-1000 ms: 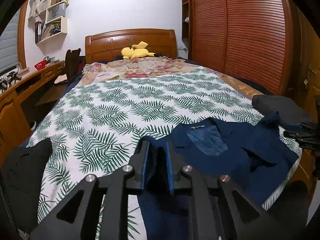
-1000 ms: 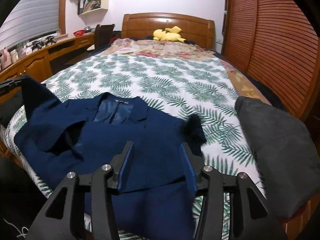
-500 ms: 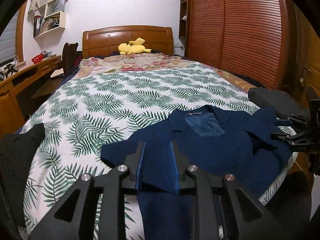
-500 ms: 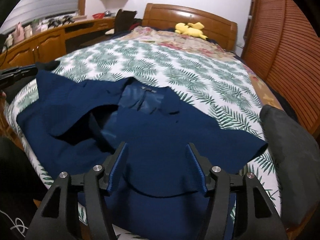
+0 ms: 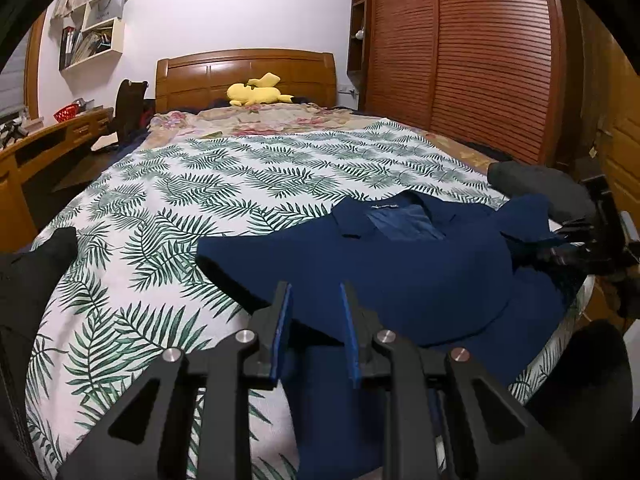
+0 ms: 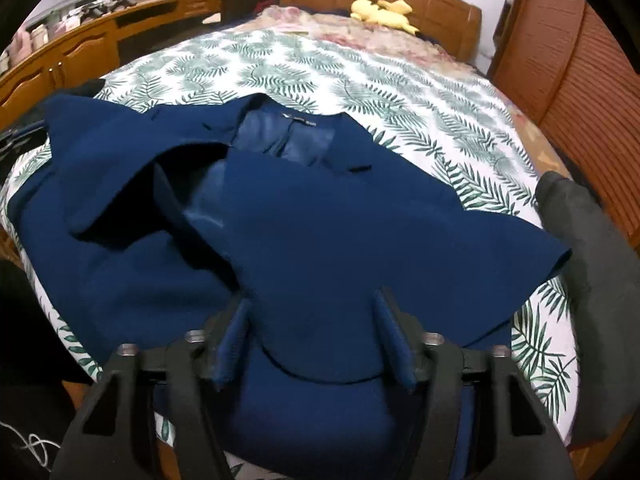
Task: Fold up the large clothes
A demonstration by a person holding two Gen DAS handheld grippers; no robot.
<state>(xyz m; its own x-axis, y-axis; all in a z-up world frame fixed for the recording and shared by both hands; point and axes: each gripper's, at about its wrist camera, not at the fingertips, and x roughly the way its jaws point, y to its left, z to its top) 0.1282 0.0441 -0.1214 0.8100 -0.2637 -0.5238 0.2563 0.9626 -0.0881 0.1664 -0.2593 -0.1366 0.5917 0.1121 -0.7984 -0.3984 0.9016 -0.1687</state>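
the left gripper [image 5: 315, 330] hovers at the near hem of the dark blue woven jacket [image 6: 320, 216], jaws apart, pads not pressing cloth. the right gripper [image 6: 314, 336] is closing its jaws astride the hem, fabric between them but not yet pinched. the jacket lies face up on the foot of the palm-leaf bedspread [image 5: 208, 184], collar away, one front flap turned back. it looks soft, limp and fairly heavy — best taken at hem corners or shoulder seams. beyond the jacket, a yellow plush toy [image 5: 256, 90].
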